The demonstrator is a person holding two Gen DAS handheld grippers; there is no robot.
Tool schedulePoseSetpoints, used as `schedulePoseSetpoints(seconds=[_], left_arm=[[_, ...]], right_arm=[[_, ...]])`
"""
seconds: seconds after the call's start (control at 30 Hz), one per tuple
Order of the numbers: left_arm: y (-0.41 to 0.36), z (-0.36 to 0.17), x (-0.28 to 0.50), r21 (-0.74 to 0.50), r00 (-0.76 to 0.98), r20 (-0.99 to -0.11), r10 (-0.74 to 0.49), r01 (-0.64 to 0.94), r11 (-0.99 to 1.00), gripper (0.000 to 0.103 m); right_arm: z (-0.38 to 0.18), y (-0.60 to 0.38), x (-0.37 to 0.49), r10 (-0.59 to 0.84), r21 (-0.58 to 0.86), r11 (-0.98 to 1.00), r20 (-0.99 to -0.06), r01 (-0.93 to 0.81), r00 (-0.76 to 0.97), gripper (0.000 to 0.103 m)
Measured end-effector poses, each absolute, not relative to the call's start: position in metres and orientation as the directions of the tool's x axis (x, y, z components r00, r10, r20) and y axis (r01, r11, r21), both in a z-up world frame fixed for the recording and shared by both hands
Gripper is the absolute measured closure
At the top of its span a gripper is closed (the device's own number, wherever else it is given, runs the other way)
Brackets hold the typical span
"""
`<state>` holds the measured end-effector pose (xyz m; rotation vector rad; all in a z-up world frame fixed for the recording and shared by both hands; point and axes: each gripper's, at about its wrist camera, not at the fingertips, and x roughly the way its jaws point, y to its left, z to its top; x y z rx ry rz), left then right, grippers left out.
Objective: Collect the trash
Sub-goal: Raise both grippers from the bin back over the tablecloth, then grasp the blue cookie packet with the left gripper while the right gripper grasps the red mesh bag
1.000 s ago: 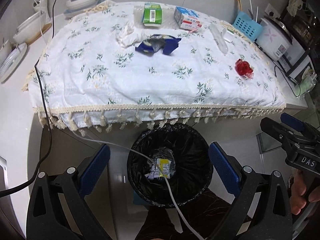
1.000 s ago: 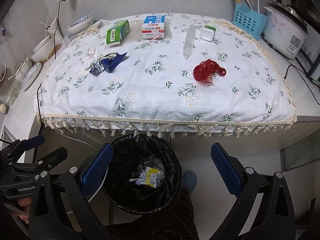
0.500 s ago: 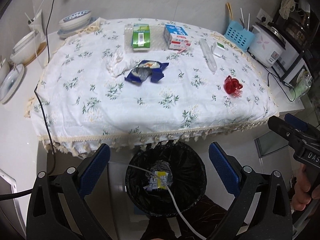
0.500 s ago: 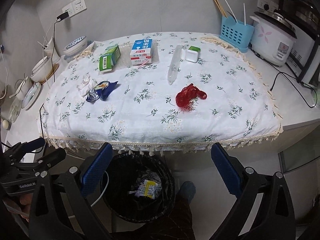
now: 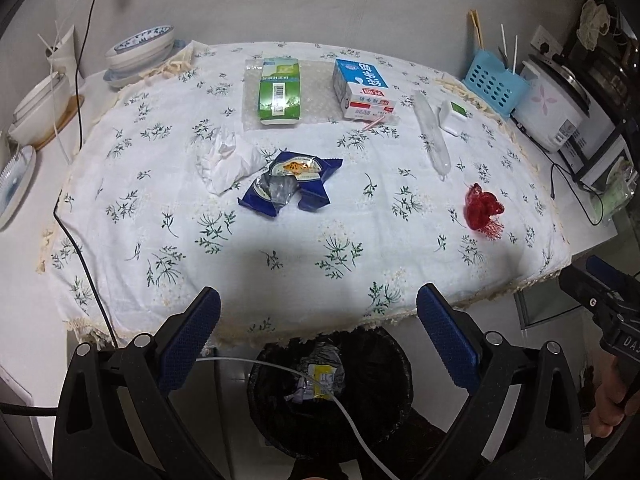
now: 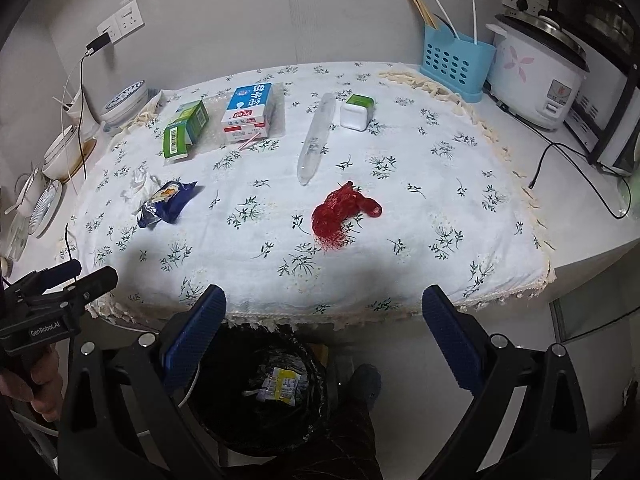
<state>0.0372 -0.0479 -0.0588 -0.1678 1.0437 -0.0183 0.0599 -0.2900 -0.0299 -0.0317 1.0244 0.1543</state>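
Above the trash bin (image 5: 332,396), both tongs (image 5: 318,334) (image 6: 324,332) gape wide, empty.

dim cool indoor light, soft shadows, sharp, fisheye-warped edges

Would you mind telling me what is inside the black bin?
The bin holds crumpled wrappers, one yellow and white. Anything beneath them is hidden by the wrappers and dark liner.

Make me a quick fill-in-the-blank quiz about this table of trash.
1. The crumpled white tissue touches the torn ____ snack wrapper.
2. The black-lined trash bin sits ____ the table's edge.
3. The left gripper has its jaws ____.

Missing words: blue; below; open
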Motion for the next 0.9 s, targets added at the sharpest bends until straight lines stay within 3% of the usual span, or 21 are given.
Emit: schedulePoseSetpoints(seconds=[0.53,0.77,0.9], left_arm=[[-0.023,-0.080,0.114,-0.140,0.469,-0.882,-0.055,-0.148,0.979,0.007],[-0.018,-0.101,0.148,-0.123,0.432,-0.901,-0.047,-0.150,0.981,0.011],[-0.018,-0.116,0.161,-0.112,0.398,-0.916,-0.046,-0.144,0.983,0.020]], right_arm=[[-0.054,-0.292,0.128,0.134,0.068,0.985,-0.881,-0.160,0.453,0.009],[-0.074,-0.291,0.160,0.151,0.090,0.982,-0.903,-0.166,0.401,0.021],[-0.086,-0.291,0.176,0.161,0.106,0.981,-0.917,-0.164,0.366,0.031]])
